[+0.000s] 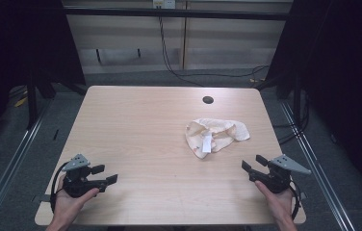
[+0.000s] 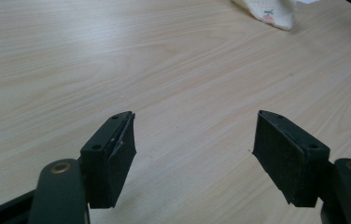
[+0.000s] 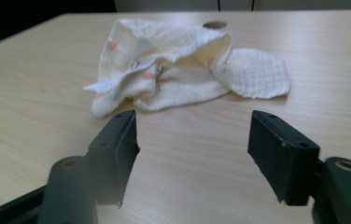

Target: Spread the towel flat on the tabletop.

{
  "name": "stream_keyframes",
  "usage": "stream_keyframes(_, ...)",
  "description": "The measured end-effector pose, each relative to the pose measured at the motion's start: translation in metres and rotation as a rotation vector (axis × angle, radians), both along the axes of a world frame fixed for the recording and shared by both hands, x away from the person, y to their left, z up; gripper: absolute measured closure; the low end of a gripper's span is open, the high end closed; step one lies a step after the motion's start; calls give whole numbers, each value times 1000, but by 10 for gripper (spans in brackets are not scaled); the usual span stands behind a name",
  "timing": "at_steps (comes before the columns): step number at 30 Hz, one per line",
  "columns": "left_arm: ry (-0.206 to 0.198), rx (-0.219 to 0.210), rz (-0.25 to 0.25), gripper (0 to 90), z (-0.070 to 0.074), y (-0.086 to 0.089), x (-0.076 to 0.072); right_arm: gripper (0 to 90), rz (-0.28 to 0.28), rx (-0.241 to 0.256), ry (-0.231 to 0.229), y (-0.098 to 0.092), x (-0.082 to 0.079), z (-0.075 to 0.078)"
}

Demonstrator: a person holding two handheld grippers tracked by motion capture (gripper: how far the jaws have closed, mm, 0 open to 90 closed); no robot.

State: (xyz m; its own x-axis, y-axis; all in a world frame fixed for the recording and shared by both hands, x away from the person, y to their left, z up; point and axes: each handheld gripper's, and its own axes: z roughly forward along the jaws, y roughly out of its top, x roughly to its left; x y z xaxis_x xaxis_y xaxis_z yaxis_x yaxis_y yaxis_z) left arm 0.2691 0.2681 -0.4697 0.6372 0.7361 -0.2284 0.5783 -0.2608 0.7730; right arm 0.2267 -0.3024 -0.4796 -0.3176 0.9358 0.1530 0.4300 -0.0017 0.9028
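A crumpled cream cloth [image 1: 215, 135] with small pink marks and a white label lies on the wooden table [image 1: 145, 125], right of centre. Seen in the right gripper view, the cloth [image 3: 178, 65] rests just beyond the open jaws. My right gripper [image 1: 253, 163] is held at the front right, a short way in front of the cloth, open and empty [image 3: 192, 149]. My left gripper [image 1: 104, 174] sits at the front left, open with nothing between its jaws [image 2: 194, 149]. A corner of the cloth [image 2: 269, 11] shows far off in the left gripper view.
A round cable hole [image 1: 208, 100] sits in the table near its far edge, behind the cloth. Dark curtains and metal frame rails flank the table. Cables [image 1: 169, 62] hang at the back wall.
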Motion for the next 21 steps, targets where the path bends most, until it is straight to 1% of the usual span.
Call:
stream_keyframes(2, 20, -28, 5, 301, -2, 3, 3, 301, 1, 12, -14, -2, -1, 1)
stream_keyframes(4, 39, -35, 11, 302, -3, 5, 6, 295, 15, 31, -16, -4, 0, -1)
stream_keyframes(5, 44, -39, 6, 306, -3, 5, 6, 285, 8, 32, -23, -4, 0, -1)
stream_keyframes(6, 48, -56, 2, 312, -3, 4, 5, 289, 17, 24, -29, -5, 2, -1)
stream_keyframes(7, 53, -67, -9, 332, -3, 4, 5, 304, 30, 20, 0, -5, 3, 0)
stream_keyframes(8, 56, -74, -25, 351, -3, 4, 4, 299, 37, 21, 22, -6, 4, 0)
stream_keyframes(9, 52, -73, -36, 351, -2, 2, 2, 297, 56, 32, 42, -6, 5, 0)
stream_keyframes(10, 54, -78, -32, 348, -2, 2, 1, 298, 88, 35, 74, -5, 6, -1)
stream_keyframes(11, 54, -88, -33, 344, -1, 1, 0, 297, 97, 35, 82, -5, 6, -1)
stream_keyframes(13, 41, -88, -33, 340, 0, -1, -3, 297, 123, 47, 94, -5, 7, 0)
stream_keyframes(14, 37, -94, -35, 340, 0, -2, -4, 297, 137, 40, 99, -4, 8, 1)
stream_keyframes(16, 18, -79, -39, 341, 2, -3, -7, 296, 169, 28, 118, -2, 9, 4)
stream_keyframes(17, 9, -82, -40, 342, 3, -4, -9, 282, 179, 18, 126, 0, 10, 5)
stream_keyframes(18, 10, -84, -40, 341, 3, -4, -9, 275, 200, 10, 143, 2, 11, 6)
stream_keyframes(19, 15, -81, -35, 337, 3, -5, -10, 275, 208, 8, 147, 3, 11, 7)
stream_keyframes(21, 24, -74, -38, 316, 2, -8, -9, 276, 210, -5, 142, 6, 13, 9)
